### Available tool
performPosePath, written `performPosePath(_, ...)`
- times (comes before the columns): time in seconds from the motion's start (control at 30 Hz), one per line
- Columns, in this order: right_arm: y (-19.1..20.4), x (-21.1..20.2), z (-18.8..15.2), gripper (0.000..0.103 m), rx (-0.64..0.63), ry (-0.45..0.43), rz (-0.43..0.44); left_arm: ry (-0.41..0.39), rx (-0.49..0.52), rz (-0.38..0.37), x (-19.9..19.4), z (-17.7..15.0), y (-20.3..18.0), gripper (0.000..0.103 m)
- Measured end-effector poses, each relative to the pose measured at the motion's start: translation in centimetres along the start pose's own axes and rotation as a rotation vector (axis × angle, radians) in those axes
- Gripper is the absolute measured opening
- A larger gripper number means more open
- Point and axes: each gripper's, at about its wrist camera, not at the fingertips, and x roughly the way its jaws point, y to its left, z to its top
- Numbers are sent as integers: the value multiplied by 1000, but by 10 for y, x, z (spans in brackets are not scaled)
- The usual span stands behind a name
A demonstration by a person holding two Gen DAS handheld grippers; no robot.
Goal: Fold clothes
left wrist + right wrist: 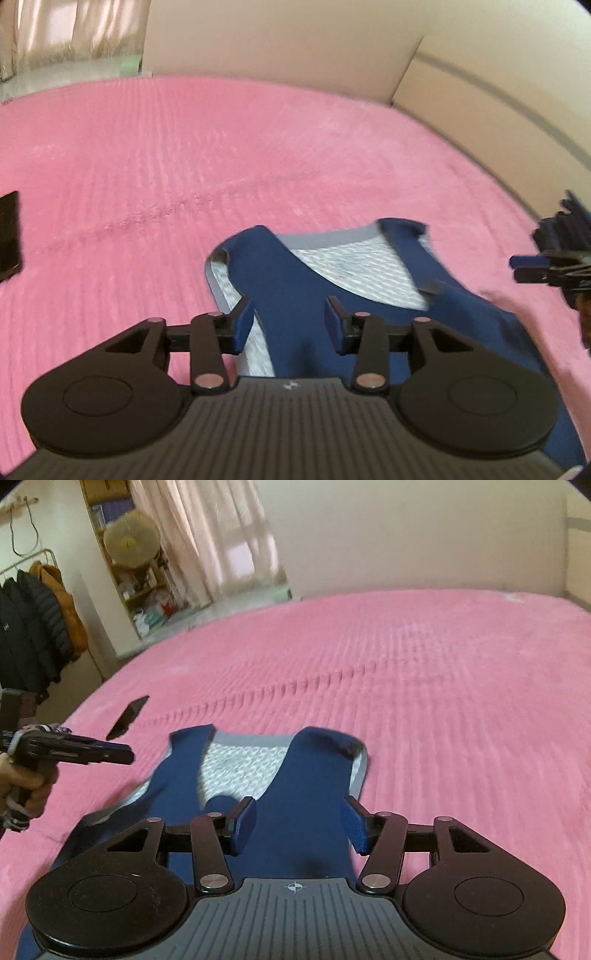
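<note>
A dark blue sleeveless vest (291, 291) with a grey mesh lining lies flat on the pink bedspread (147, 166), shoulder straps pointing away. My left gripper (290, 325) hovers open and empty over its left strap. My right gripper (297, 823) hovers open and empty over the vest's (306, 786) right strap. The right gripper also shows at the right edge of the left wrist view (532, 267), and the left gripper at the left of the right wrist view (110, 755); both look apart from the cloth.
A dark flat object (127, 716) lies on the bedspread (443, 683) to the left of the vest; it also shows in the left wrist view (9, 236). Walls border the bed's far and right sides. Jackets (33, 627) hang at the left, beyond the bed.
</note>
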Motion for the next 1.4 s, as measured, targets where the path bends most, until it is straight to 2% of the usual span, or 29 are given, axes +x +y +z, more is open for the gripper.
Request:
performPosePath(0.17, -25, 44, 25, 55, 10, 51, 38, 90, -8, 4, 52, 19, 17, 37)
performPosePath(0.3, -31, 61, 21, 55, 32, 88, 72, 126, -15, -5, 73, 19, 26, 37)
performPosePath(0.43, -35, 72, 13, 53, 63, 122, 104, 114, -27, -39, 73, 13, 31, 37)
performPosePath(0.53, -37, 80, 6, 33, 86, 147, 127, 105, -32, -70, 71, 10, 33, 36)
performPosePath(0.73, -49, 88, 8, 31, 164, 131, 143, 73, -66, -89, 70, 14, 38, 36)
performPosePath(0.8, -52, 94, 8, 31, 213, 136, 172, 79, -92, -97, 75, 15, 40, 36)
performPosePath(0.83, -51, 95, 8, 20, 233, 140, 175, 87, -100, -100, 77, 16, 41, 36)
performPosePath(0.87, -52, 94, 9, 1, 251, 139, 175, 98, -99, -97, 79, 16, 41, 35)
performPosePath(0.9, -53, 91, 12, 1, 258, 121, 167, 105, -102, -92, 79, 17, 42, 24)
performPosePath(0.93, -55, 86, 16, 1, 261, 97, 157, 106, -114, -91, 77, 20, 43, 1)
performPosePath(1.0, -60, 83, 27, 0, 237, 56, 116, 86, -139, -90, 71, 27, 48, 0)
performPosePath(1.07, -66, 81, 38, 0, 209, 15, 73, 16, -163, -94, 60, 38, 58, 0)
performPosePath(1.17, -71, 81, 49, 1, 168, -31, 9, -10, -183, -88, 63, 50, 71, 0)
performPosePath(1.23, -69, 87, 45, 1, 147, -20, -32, 15, -180, -72, 73, 49, 73, 0)
performPosePath(1.3, -70, 99, 37, 1, 157, 55, -51, 48, -169, -45, 83, 45, 72, 0)
performPosePath(1.33, -70, 98, 35, 3, 160, 52, -66, 60, -147, -25, 87, 43, 71, 0)
performPosePath(1.37, -70, 95, 33, 23, 163, 38, -83, 71, -138, -11, 90, 41, 72, 0)
performPosePath(1.4, -71, 92, 32, 37, 166, 23, -100, 81, -140, -6, 91, 39, 73, 3)
